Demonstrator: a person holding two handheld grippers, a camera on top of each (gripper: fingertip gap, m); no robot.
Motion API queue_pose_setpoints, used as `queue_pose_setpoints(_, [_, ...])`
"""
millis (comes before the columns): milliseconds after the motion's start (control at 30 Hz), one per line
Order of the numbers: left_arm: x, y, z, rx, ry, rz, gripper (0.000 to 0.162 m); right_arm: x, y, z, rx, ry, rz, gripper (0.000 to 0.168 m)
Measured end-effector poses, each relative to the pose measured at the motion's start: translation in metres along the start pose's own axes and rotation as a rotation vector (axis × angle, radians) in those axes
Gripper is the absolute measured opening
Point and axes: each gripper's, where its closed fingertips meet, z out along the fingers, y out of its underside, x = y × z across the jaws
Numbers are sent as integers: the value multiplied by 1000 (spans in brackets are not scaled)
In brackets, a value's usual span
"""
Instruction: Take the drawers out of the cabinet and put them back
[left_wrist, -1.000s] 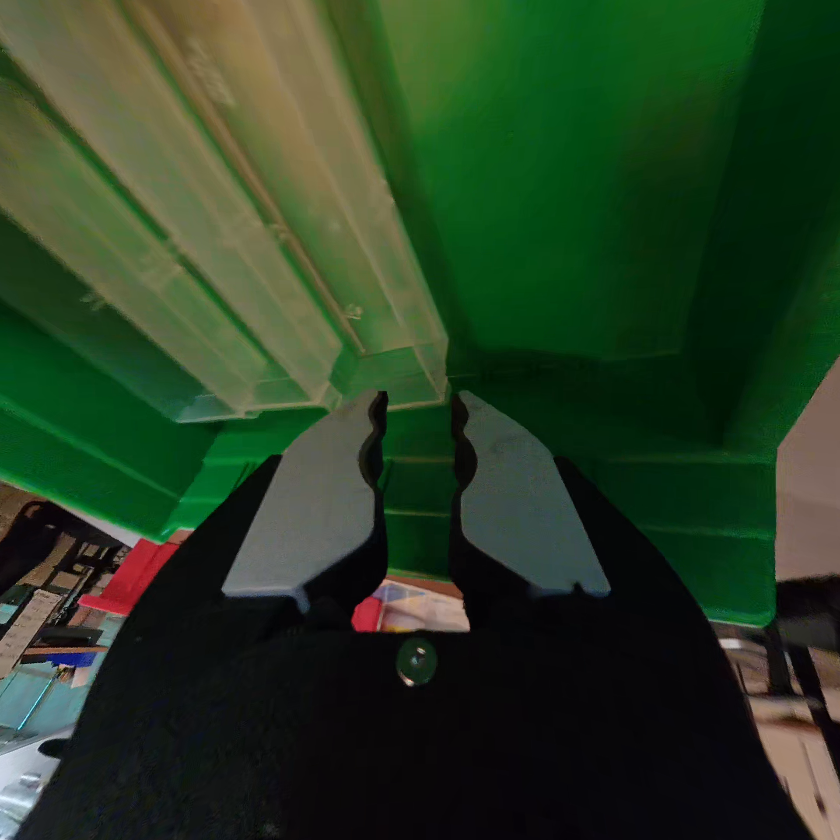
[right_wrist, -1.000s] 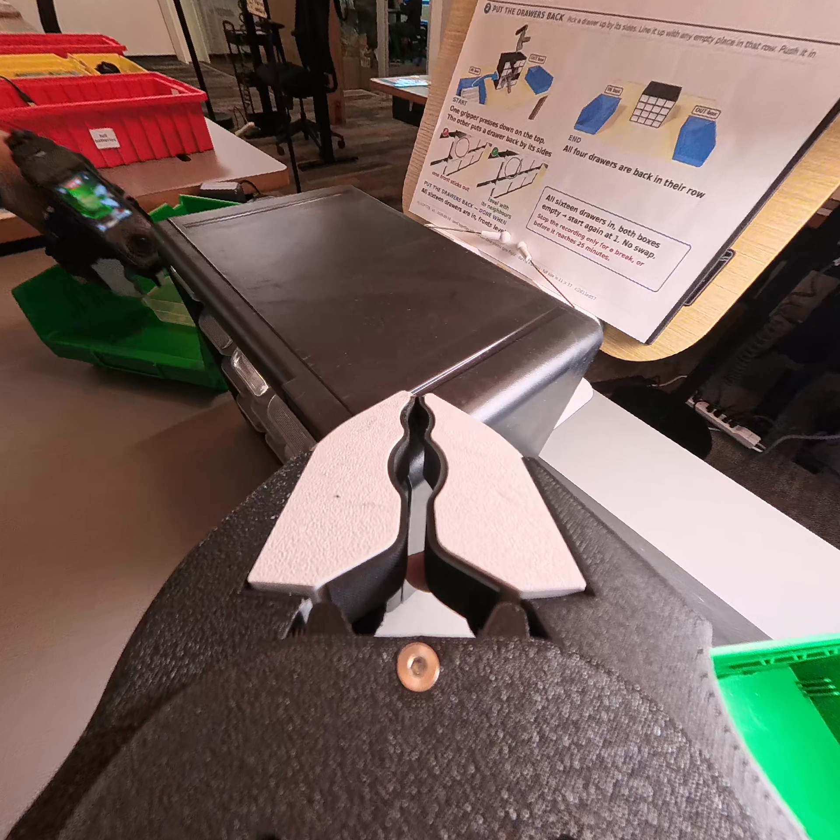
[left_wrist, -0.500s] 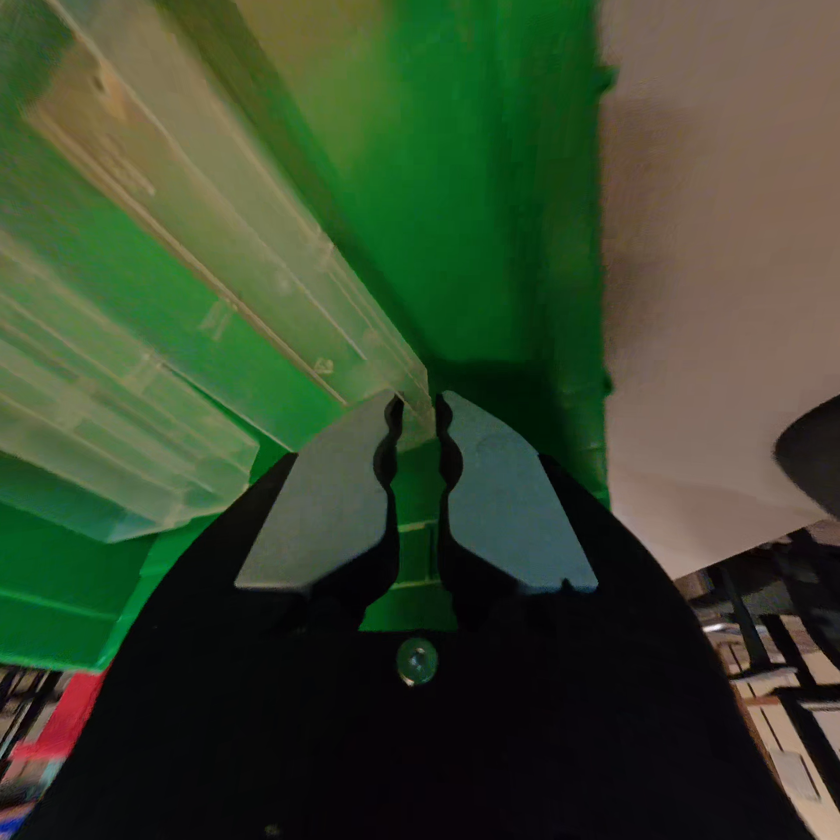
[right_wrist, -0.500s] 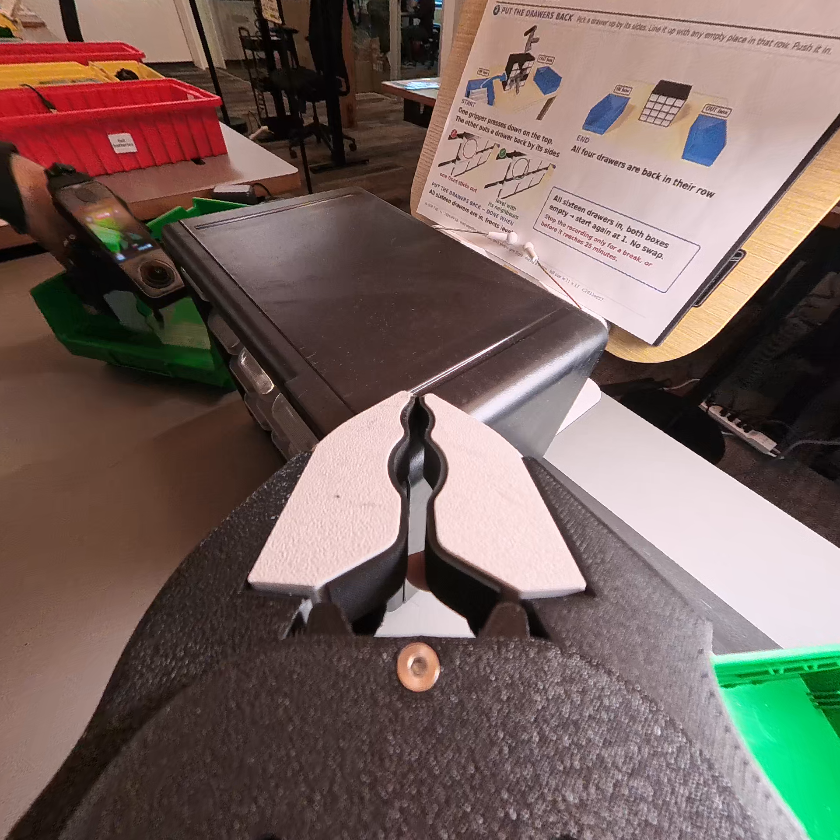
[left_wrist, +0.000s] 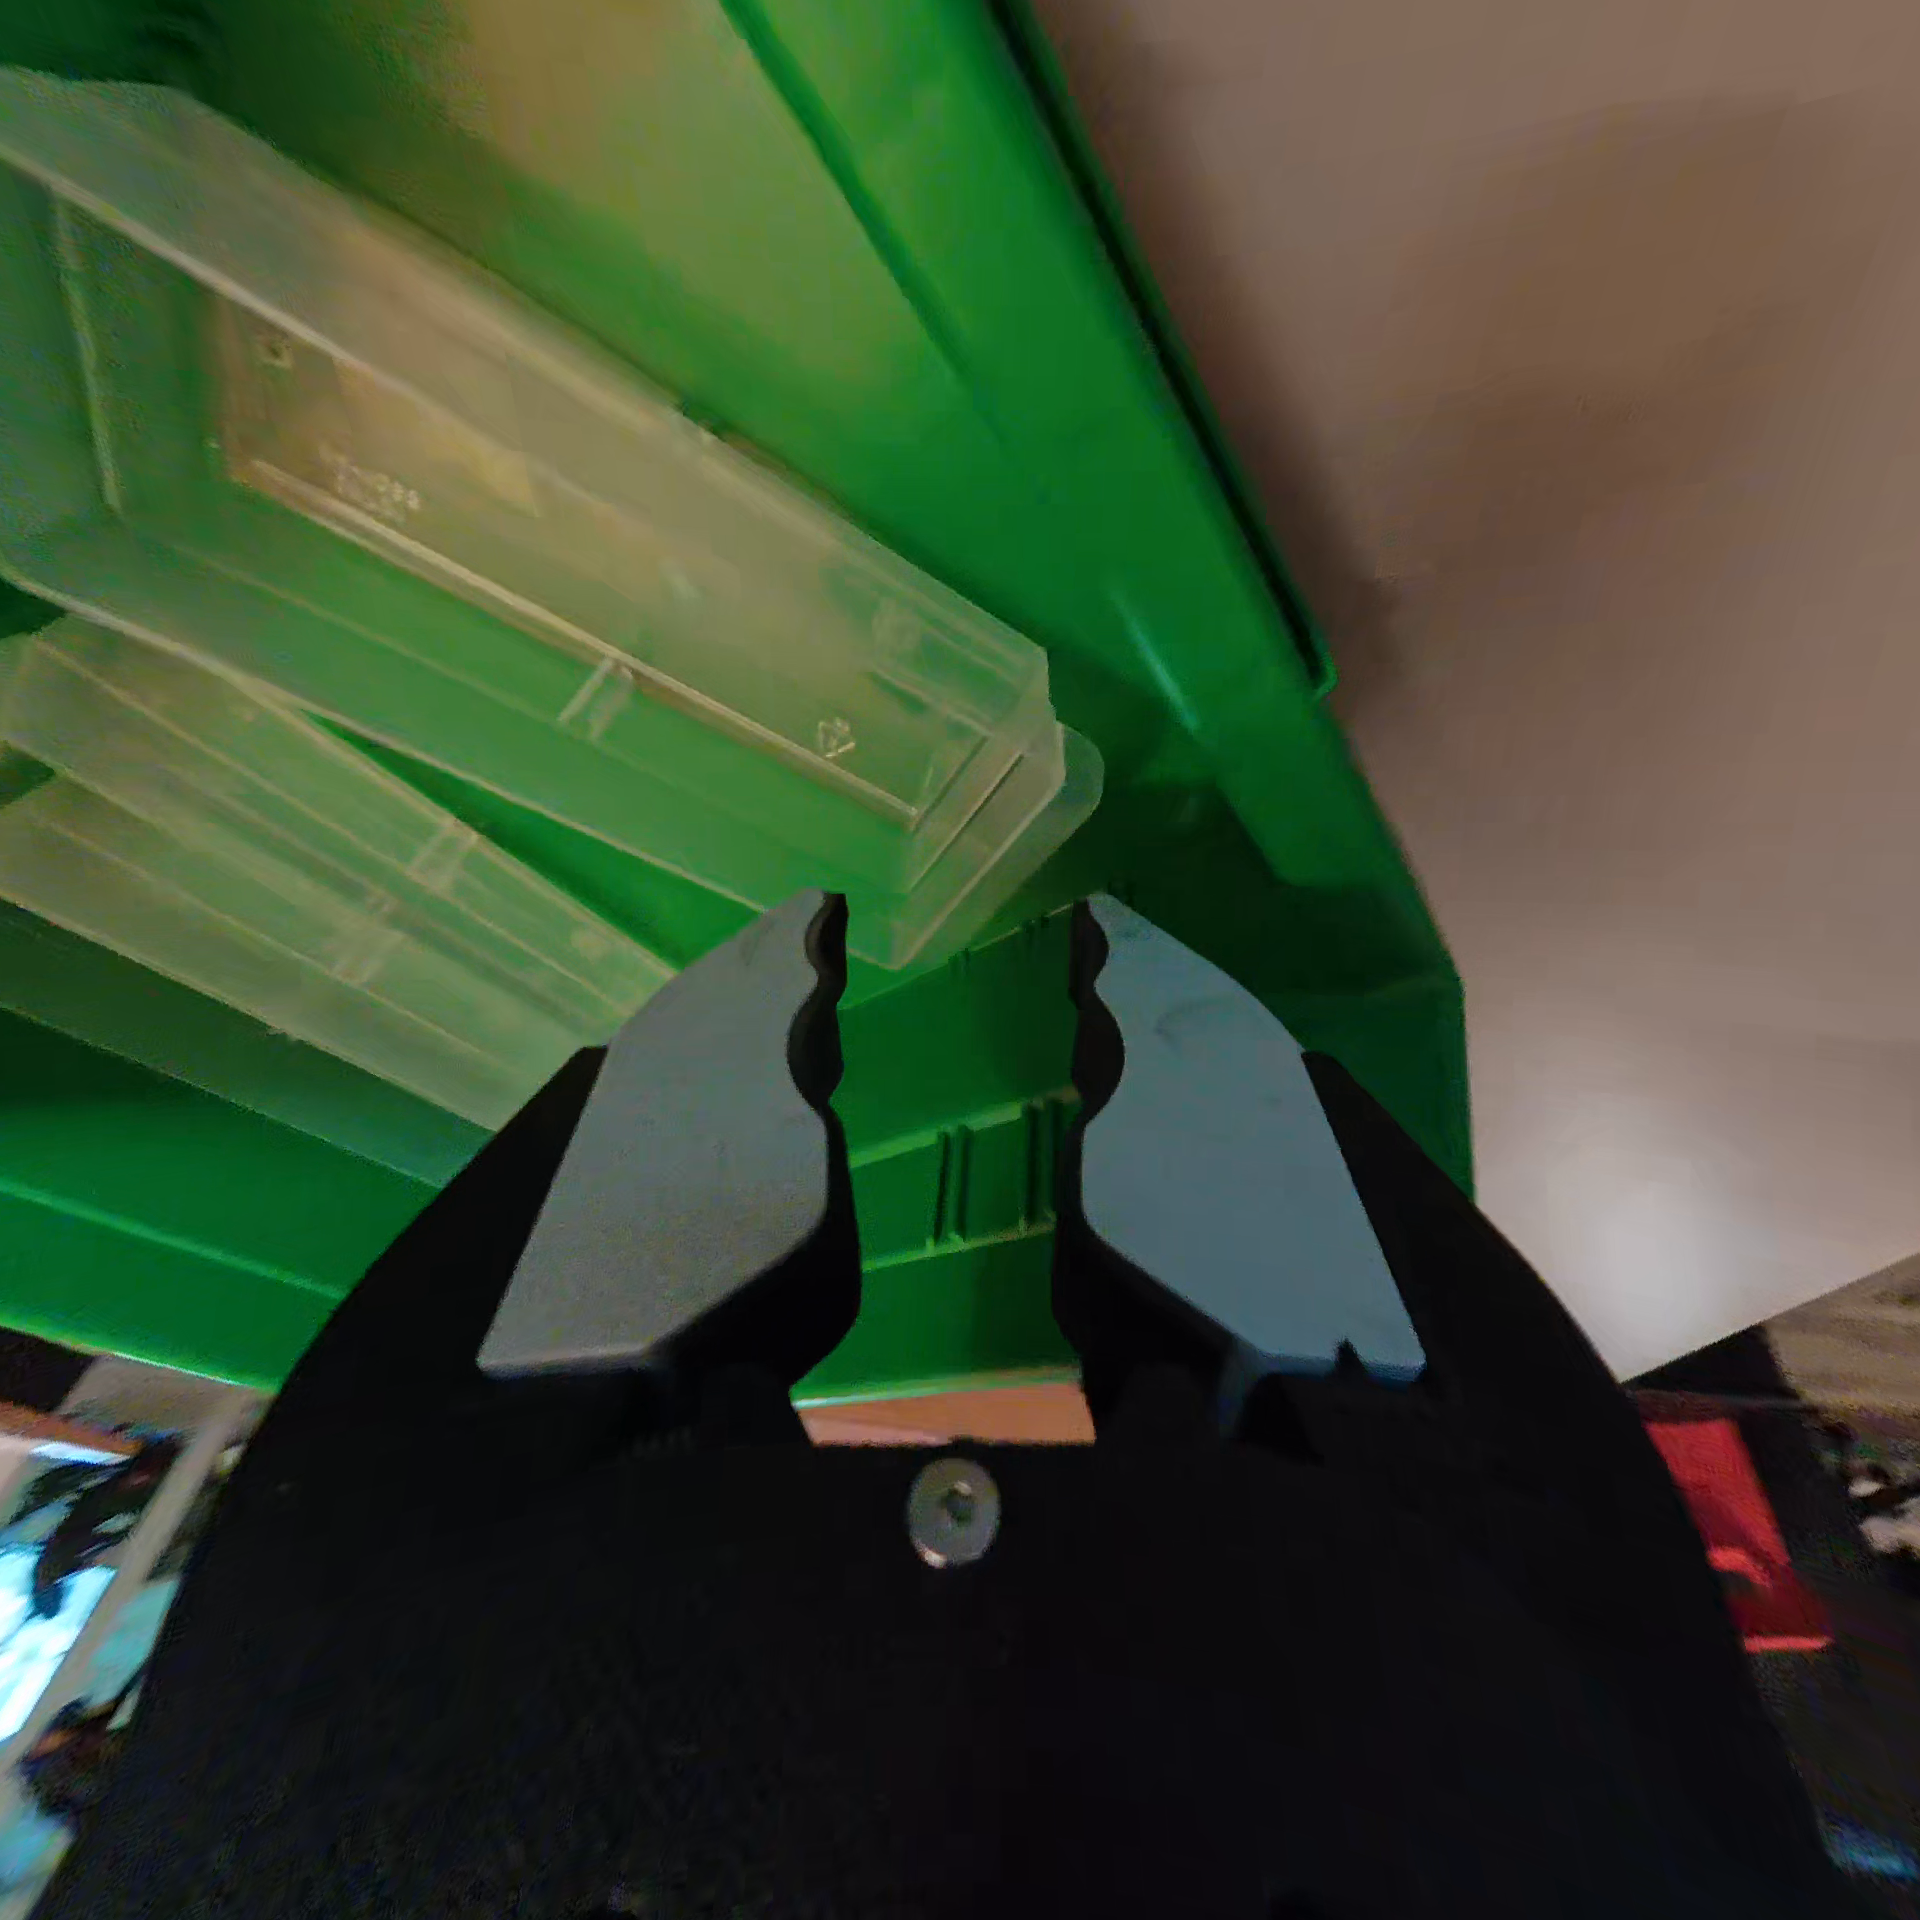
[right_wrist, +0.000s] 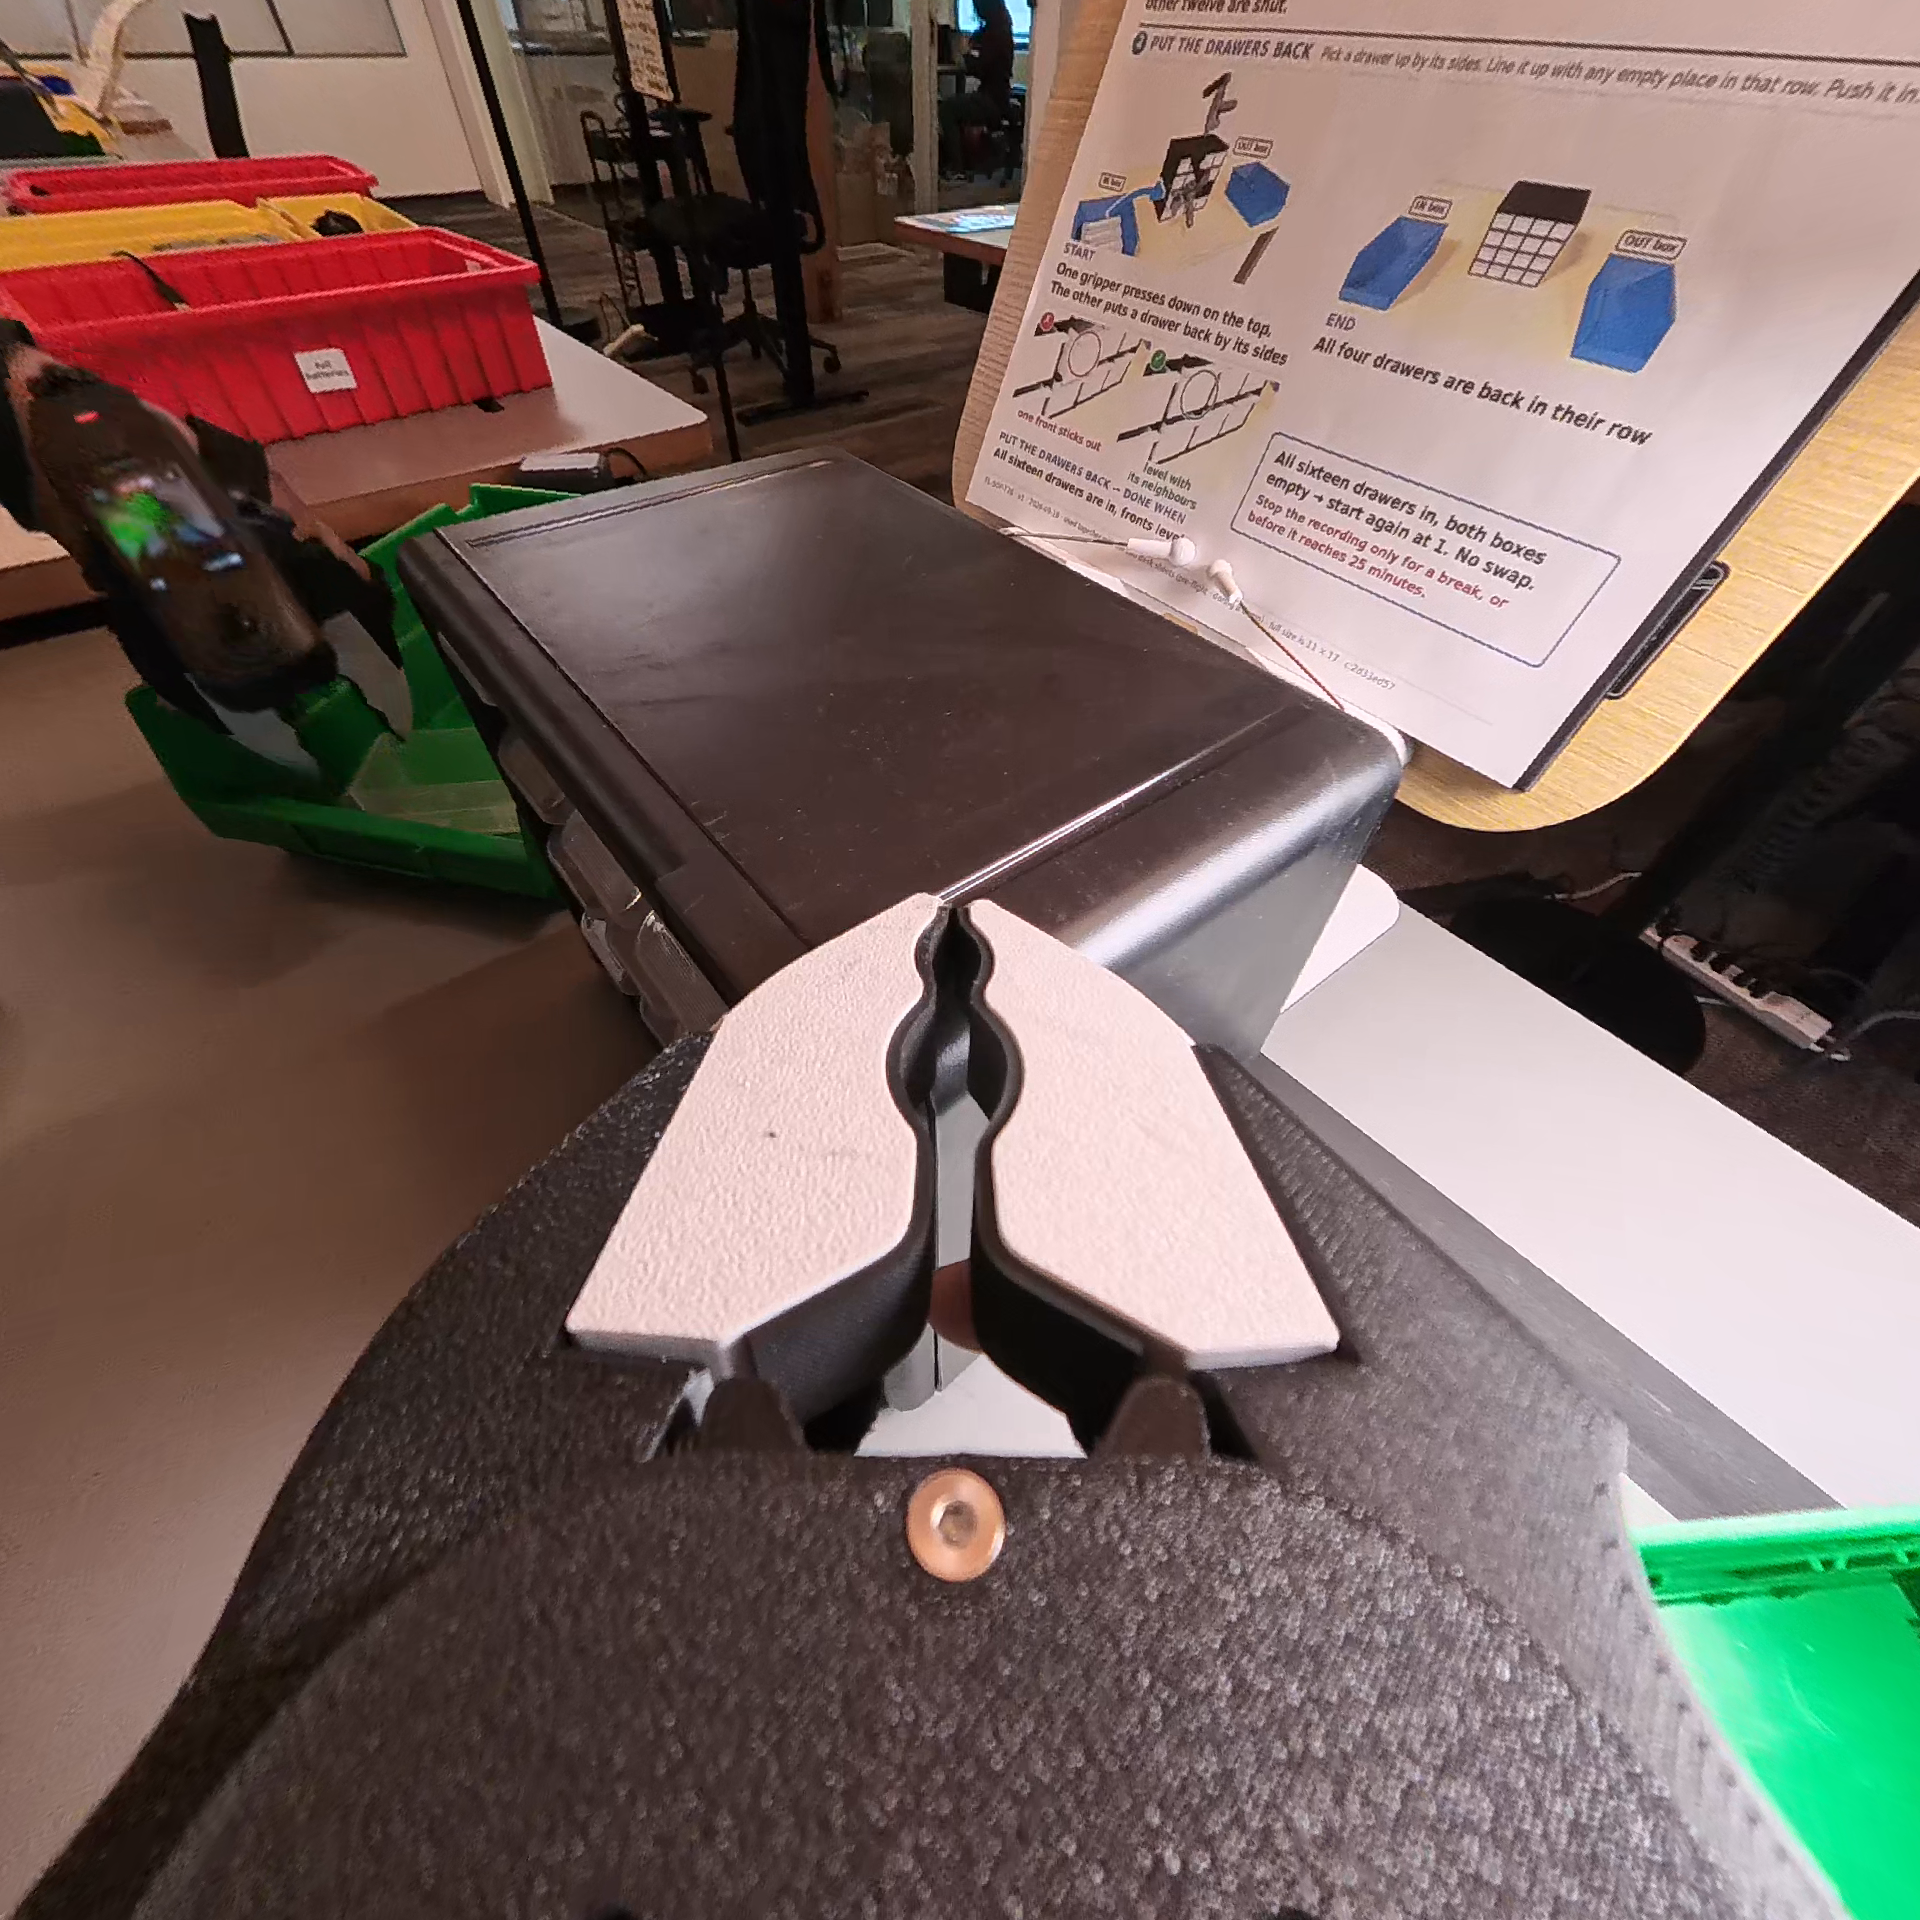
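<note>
Left gripper (left_wrist: 956, 914) jaws apart, nothing clamped; end of top clear drawer (left_wrist: 582, 582) sits just ahead of the tips, inside green bin (left_wrist: 1039, 343). Second clear drawer (left_wrist: 260, 883) lies beside it, nearer the bin's left side. Right gripper (right_wrist: 951, 914) jaws nearly closed, holding nothing, tips at rear top edge of black cabinet (right_wrist: 883, 665). Right wrist view only: cabinet w/ drawer fronts along its left face, bin just beside that face, instruction sheet (right_wrist: 1455, 343) behind, red bins (right_wrist: 281, 312) on far table.
</note>
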Motion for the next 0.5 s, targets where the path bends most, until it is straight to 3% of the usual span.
queue_pose_setpoints(200, [-2, -2, 21, -76, -92, 126, 43, 0, 0, 0, 3, -2, 1, 0])
queue_pose_setpoints(300, [-3, -3, 20, -49, -117, 108, 24, 0, 0, 0, 6, -10, 5, 0])
queue_pose_setpoints(500, [-14, -16, -20, 153, -273, 8, 22, 0, 0, 0, 5, -12, 2, 0])
